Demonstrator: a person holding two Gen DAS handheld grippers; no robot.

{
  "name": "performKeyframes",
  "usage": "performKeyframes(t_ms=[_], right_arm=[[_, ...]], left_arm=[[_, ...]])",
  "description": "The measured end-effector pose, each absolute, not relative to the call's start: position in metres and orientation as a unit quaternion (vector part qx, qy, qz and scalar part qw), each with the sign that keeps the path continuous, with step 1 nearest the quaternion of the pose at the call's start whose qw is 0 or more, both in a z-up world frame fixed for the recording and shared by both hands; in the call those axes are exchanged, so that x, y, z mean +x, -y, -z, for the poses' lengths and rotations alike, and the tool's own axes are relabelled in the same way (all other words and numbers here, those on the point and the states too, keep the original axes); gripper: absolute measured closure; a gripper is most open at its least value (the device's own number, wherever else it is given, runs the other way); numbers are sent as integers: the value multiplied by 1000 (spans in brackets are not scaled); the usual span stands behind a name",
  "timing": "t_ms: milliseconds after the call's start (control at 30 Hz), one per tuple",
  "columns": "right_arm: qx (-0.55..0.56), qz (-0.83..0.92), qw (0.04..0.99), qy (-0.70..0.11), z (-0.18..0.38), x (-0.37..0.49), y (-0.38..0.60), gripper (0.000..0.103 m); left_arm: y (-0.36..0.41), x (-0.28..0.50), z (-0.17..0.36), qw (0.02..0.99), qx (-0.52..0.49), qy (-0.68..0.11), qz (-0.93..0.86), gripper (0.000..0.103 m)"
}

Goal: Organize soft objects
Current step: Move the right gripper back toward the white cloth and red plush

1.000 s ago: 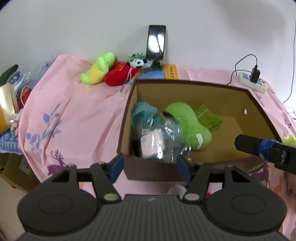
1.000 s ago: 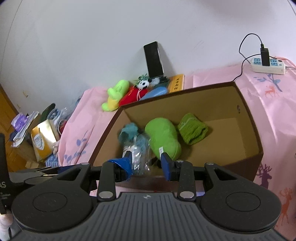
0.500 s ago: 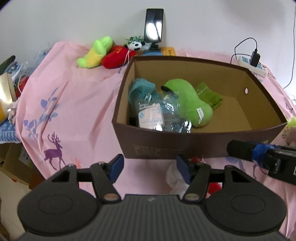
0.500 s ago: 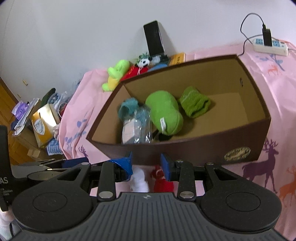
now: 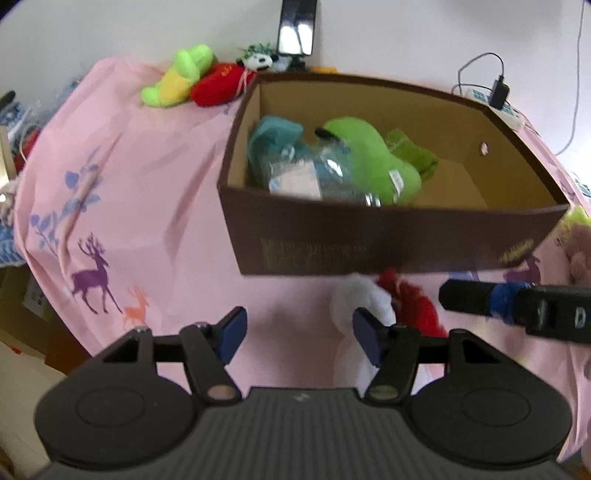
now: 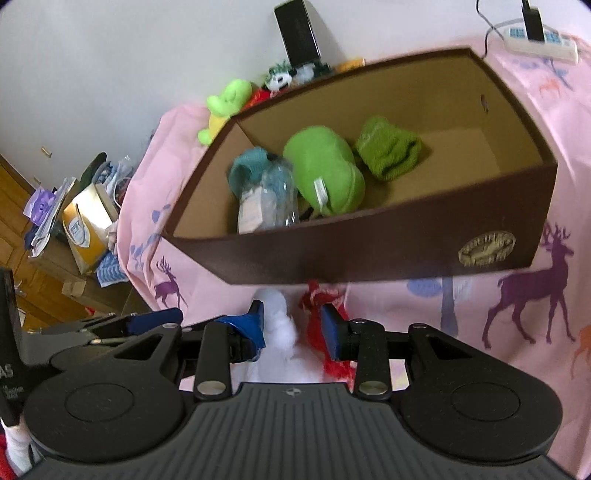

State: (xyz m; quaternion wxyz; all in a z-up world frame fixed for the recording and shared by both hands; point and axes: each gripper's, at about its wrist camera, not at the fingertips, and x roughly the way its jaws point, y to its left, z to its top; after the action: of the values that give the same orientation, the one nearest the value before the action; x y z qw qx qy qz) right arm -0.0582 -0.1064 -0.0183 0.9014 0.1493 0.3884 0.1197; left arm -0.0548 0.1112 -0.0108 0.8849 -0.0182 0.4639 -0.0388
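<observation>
A brown cardboard box [image 5: 369, 240] stands on the pink cloth and holds a green plush [image 5: 373, 158], a green knit piece [image 5: 410, 155], a teal knit piece [image 5: 273, 133] and a clear packet [image 5: 299, 177]. A red and white soft toy [image 5: 384, 306] lies on the cloth in front of the box. My left gripper [image 5: 299, 332] is open and empty just left of the toy. My right gripper [image 6: 293, 328] is open with its fingers either side of the toy [image 6: 306, 325]; it also shows at the right of the left wrist view [image 5: 480, 299].
A green-yellow plush [image 5: 177, 77], a red plush [image 5: 218, 83] and a small panda [image 5: 258, 61] lie behind the box by the wall, below a phone [image 5: 297, 26]. A power strip [image 5: 495, 103] sits at the back right. Clutter [image 6: 74, 218] stands left of the table.
Both grippers have pulled back from over the box and lowered toward the cloth in front of it. The red and white toy has come into view between the right gripper's fingers.
</observation>
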Motion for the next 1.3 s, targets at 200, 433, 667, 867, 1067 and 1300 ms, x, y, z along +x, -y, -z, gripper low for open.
performKeyframes(t_ms=[200,433,667,867,1067,1300], right_arm=[[165,-136,885,-415,28,-56,105,86],[159,-156,869,-443,38,-47,93,86],[154,-152,860,-463,49,-39,86,86],[152,-153,852,-476,58,-36,80,83],[146,-149,850,-484,64,-33,77,82],[137,-161,850,-483,60,-32,75,86]], left_arm=[[-113,-69,22,876,-38,-471,95,37],[-95,-78,28,871,-26,-467,150,36],[-96,-75,41,871,-19,-467,147,36],[-99,-73,48,869,-34,-468,155,55],[-100,-70,55,866,-39,-473,158,73],[-97,-73,51,869,-33,-465,166,82]])
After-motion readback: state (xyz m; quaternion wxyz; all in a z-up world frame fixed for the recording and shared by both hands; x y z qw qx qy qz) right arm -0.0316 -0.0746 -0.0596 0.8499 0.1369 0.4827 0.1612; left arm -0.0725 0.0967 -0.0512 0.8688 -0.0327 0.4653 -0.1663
